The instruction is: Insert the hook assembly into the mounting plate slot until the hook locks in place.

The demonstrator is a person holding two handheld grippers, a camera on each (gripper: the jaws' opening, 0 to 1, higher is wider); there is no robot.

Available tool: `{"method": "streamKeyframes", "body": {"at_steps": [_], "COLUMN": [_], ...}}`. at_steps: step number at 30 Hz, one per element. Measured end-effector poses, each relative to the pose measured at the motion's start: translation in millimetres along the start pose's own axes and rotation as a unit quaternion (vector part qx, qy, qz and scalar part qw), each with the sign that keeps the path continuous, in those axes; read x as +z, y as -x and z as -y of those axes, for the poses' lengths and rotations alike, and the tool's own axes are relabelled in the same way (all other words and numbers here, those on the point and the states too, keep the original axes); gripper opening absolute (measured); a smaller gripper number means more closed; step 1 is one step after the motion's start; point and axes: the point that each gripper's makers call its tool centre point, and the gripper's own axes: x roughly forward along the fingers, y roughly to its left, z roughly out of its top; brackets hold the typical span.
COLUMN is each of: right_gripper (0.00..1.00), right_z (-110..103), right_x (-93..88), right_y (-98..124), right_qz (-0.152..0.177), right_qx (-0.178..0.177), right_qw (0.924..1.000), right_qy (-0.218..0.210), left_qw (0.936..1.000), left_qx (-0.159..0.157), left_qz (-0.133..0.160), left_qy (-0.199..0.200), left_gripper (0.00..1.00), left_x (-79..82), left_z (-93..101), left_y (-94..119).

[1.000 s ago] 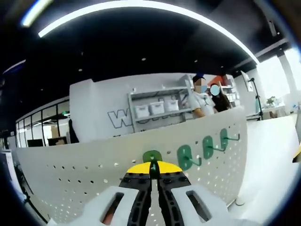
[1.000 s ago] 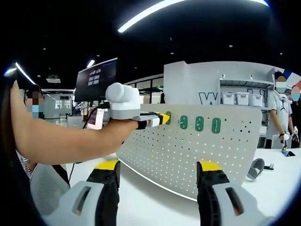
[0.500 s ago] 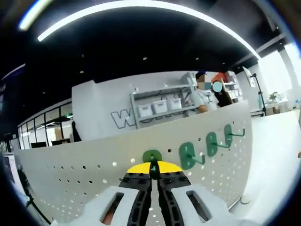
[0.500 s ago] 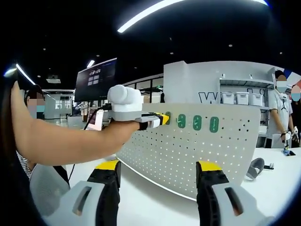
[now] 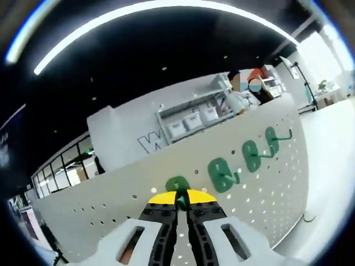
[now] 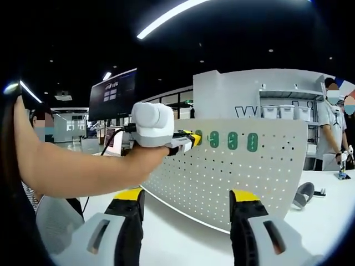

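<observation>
Your left gripper [image 5: 177,200] is clenched on the green hook assembly [image 5: 178,185], whose rounded plastic base peeks out just past the yellow jaw tips. Straight ahead of those tips, and touching or very nearly touching the hook base, stands the mounting plate [image 5: 111,205]: a white, matte pegboard pierced with rows of small round holes, curving away to your right. The hook's long axis runs along your jaws, square into the board face, so the coming push, as I judge it, goes straight forward along that same line. Whether the hook has locked yet you cannot tell from here.

Further right along the board from your grip sit three more green hooks [image 5: 222,174], each an oval plate with a thin bent prong standing out toward you.

Your right gripper [image 6: 183,221] hangs released, its two yellow-tipped jaws spread wide with nothing between them, well apart from the board. From it you see your left gripper [image 6: 186,141] up and to the left, pressed against the board's upper edge, in line with the row of green ovals. The left is plainly the nearer hand for the insertion. A smooth white table [image 6: 183,244] lies below the board.
</observation>
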Motion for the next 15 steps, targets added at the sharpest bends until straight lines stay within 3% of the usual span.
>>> {"method": "streamKeyframes", "body": {"at_steps": [5, 10, 15], "right_gripper": [0.60, 0.59, 0.59], "right_z": [3.1, 5.0, 5.3], "right_x": [-0.1, 0.5, 2.1], "right_y": [2.0, 2.5, 4.8], "right_qz": [0.003, 0.004, 0.004], "right_qx": [-0.002, -0.007, -0.013], "right_qw": [1.0000, 1.0000, 0.9999], "right_qy": [-0.002, -0.002, 0.000], "left_qw": [1.0000, 0.9940, 0.9926], "left_qx": [-0.002, -0.028, -0.039], "left_qz": [0.002, 0.011, 0.011], "left_qy": [0.008, 0.105, 0.115], "left_gripper": [0.05, 0.10, 0.14], "left_x": [0.1, 0.5, 1.0], "left_z": [-3.2, -1.7, -0.2], "left_y": [0.4, 2.5, 3.9]}}
